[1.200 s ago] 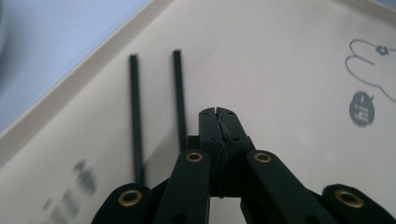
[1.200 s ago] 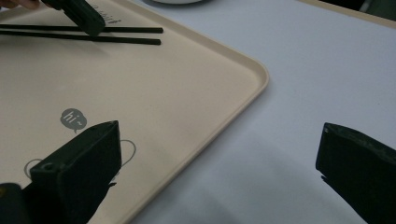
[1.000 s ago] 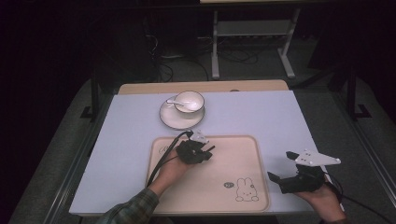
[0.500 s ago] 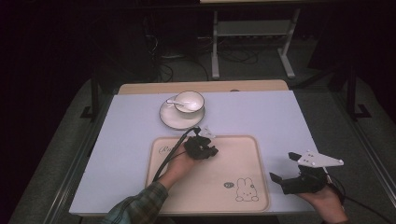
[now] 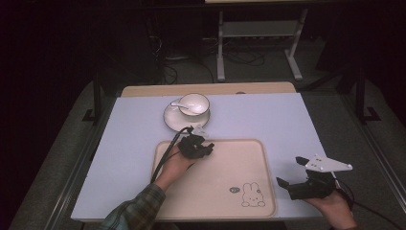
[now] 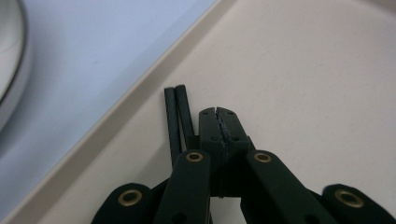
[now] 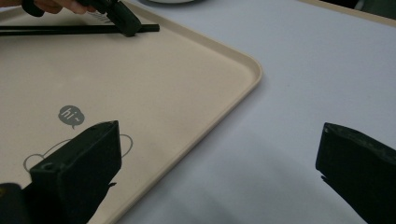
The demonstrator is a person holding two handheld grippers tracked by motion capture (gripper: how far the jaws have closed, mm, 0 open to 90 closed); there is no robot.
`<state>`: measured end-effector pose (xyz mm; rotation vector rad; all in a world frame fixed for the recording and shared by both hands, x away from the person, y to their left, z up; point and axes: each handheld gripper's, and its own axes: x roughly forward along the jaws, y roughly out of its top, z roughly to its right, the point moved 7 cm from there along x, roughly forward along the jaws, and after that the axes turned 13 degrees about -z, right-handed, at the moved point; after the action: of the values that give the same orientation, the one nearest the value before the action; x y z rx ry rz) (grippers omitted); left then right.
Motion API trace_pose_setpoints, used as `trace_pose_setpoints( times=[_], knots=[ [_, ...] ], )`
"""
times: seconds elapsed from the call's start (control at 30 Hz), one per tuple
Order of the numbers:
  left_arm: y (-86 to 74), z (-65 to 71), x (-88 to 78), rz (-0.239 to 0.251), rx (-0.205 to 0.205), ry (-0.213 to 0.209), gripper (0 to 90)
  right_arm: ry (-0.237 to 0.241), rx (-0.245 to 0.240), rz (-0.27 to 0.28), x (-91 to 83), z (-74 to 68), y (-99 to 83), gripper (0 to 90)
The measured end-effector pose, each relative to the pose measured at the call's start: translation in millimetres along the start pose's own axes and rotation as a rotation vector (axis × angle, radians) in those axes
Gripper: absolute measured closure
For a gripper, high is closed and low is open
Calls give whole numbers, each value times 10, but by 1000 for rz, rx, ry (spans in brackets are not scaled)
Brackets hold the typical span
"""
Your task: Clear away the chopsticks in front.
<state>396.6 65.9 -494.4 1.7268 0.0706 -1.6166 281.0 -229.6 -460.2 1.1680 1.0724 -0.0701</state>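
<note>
Over the far left corner of the beige tray, my left gripper is shut, jaws pressed together. In the left gripper view its tips rest low on the tray, and a pair of black chopsticks lies just beside them, not between them. The right gripper view shows the chopsticks lying flat along the tray's far rim under the left gripper. My right gripper hovers open at the tray's right edge, jaws wide apart and empty.
A white cup with a spoon stands on a saucer just beyond the tray, close to the left gripper. A bunny drawing marks the tray's near right. The lavender mat covers the table.
My left gripper has crept slightly toward the tray's far rim. The right gripper has barely shifted.
</note>
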Motion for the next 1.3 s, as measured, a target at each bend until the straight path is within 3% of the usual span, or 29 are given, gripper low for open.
trace_pose_setpoints(
  times=[0.8,1.3],
  knots=[
    [-682,-374,-422,-8,-113,49,894,-3,0,-6,15,-48,12,0],
    [-955,-527,-592,-6,-175,73,894,-1,1,-6,19,-41,10,0]
  ],
)
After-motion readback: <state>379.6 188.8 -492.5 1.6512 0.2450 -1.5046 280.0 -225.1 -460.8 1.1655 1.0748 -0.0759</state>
